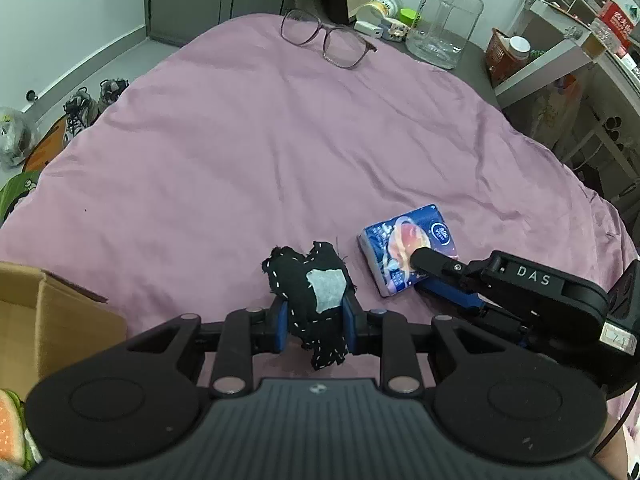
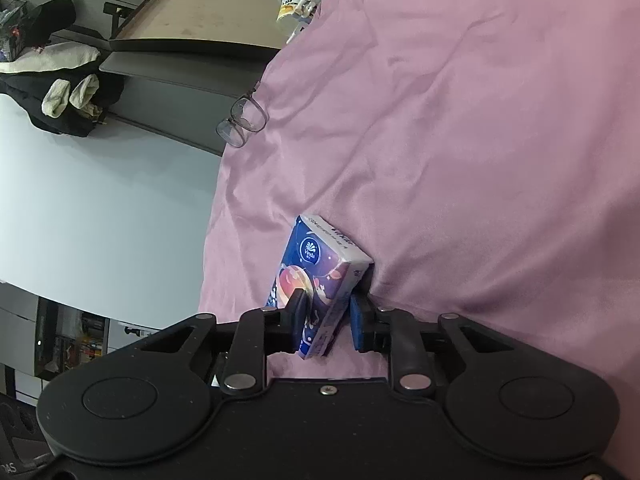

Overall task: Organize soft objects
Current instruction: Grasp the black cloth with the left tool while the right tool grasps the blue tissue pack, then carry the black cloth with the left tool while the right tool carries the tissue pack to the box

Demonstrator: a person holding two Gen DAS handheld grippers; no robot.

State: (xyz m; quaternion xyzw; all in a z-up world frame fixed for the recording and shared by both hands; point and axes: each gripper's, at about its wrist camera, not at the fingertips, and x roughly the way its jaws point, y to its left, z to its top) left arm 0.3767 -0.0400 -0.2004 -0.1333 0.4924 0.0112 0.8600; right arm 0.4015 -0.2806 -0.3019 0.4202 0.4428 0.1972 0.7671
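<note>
In my left wrist view, the left gripper (image 1: 316, 322) sits at lower centre, its blue pads closed against a small black fabric piece (image 1: 314, 300) with white running stitches and a pale grey patch; the piece bulges above the fingers and hangs ragged below them. To its right lies a tissue pack (image 1: 408, 250), blue and purple with a peach planet print, flat on the pink bedsheet (image 1: 260, 140). The right gripper (image 1: 428, 276) reaches it from the lower right edge of the frame. In my right wrist view, at lower centre, the left-hand finger touches the pack (image 2: 320, 276), while a slight gap shows at the blue pad (image 2: 358, 322); I cannot tell whether the grip is firm. The pack's lower end is hidden behind the fingers. A cardboard box (image 1: 44, 320) is cut off at the left edge; eyeglasses (image 1: 324, 38) lie at upper centre.
</note>
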